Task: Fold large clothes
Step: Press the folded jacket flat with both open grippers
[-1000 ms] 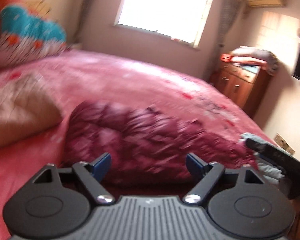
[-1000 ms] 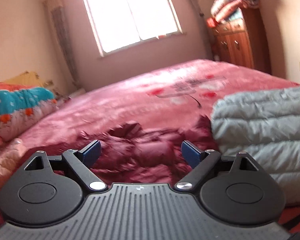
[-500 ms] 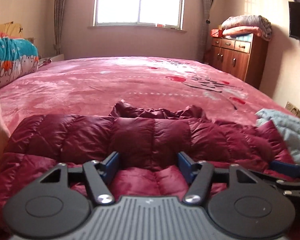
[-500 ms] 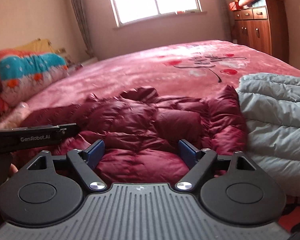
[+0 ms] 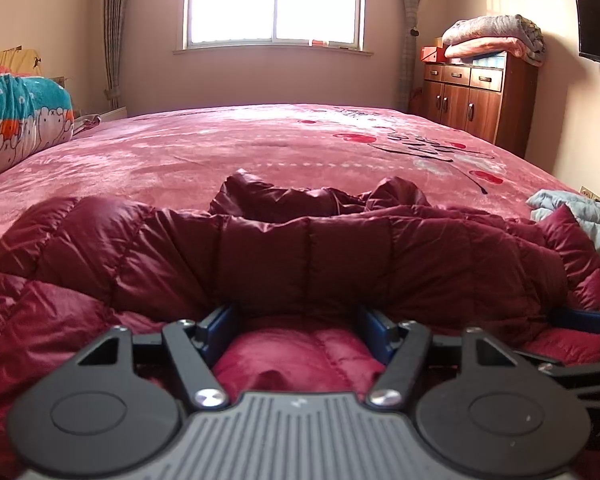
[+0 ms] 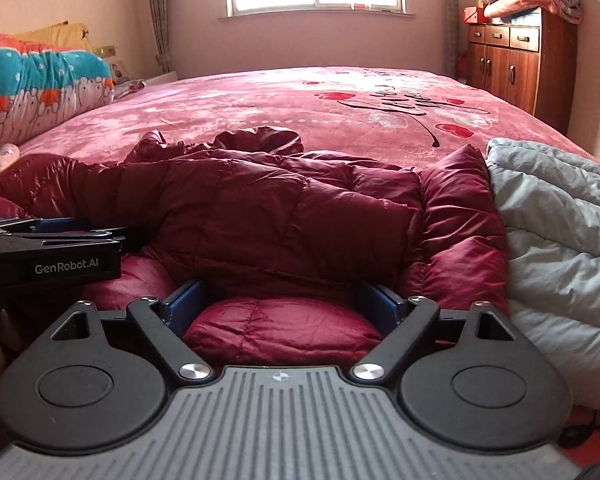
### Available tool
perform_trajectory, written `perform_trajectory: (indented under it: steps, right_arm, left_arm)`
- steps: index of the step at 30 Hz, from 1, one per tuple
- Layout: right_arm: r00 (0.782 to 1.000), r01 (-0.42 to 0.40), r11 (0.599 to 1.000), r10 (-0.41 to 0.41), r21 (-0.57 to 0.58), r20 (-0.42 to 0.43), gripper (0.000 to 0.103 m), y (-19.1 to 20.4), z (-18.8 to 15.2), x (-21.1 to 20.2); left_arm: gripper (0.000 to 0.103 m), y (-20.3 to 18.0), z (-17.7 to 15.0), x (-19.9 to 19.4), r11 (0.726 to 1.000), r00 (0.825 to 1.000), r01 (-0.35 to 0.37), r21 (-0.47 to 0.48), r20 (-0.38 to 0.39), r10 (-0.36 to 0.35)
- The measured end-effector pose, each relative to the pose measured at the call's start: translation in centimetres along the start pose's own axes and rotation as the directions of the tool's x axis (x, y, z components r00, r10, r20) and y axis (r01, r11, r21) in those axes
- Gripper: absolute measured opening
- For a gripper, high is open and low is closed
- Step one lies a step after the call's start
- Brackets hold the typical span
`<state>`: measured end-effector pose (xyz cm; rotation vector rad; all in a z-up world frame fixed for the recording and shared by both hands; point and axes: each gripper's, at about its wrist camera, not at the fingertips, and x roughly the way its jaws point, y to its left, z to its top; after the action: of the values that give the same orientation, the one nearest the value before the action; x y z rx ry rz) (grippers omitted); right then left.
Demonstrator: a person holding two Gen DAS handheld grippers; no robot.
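A dark red puffer jacket [image 5: 300, 248] lies bunched across the near side of the pink bed; it also shows in the right wrist view [image 6: 284, 208]. My left gripper [image 5: 298, 330] is open, its blue fingertips pushed under a fold of the jacket's near edge. My right gripper [image 6: 286, 304] is open too, its tips likewise under a fold further right. The left gripper's side shows in the right wrist view [image 6: 52, 248], and the right gripper's finger shows at the right of the left wrist view [image 5: 580, 320].
A light grey-blue puffer garment [image 6: 560, 232] lies right of the red jacket. A pink bedspread [image 5: 260, 148] stretches to the window. A patterned quilt roll [image 5: 20, 120] sits at the left. A wooden cabinet [image 5: 476, 100] with folded blankets stands at the back right.
Both grippers have dropped and moved forward into the red jacket's near edge. The jaws have stayed open, the left a little narrower than a second ago.
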<state>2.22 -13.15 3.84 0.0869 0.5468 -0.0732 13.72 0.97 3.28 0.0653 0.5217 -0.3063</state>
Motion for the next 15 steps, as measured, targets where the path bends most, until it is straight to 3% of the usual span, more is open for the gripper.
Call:
perform_trajectory:
  steps: [8,15]
  right_arm:
    - [0.995,-0.086,0.986,0.079,0.144,0.055,0.103,-2.6,-0.6,-3.5]
    - [0.993,-0.090,0.986,0.078,0.140,0.090,0.103,-2.2,-1.8,-9.3]
  left_arm:
    - [0.078,0.1,0.1,-6.0,1.000,1.000,0.005,-0.013,0.015,-0.005]
    - [0.088,0.9,-2.3,-11.9,0.999,1.000,0.026,-0.033,0.013,-0.026]
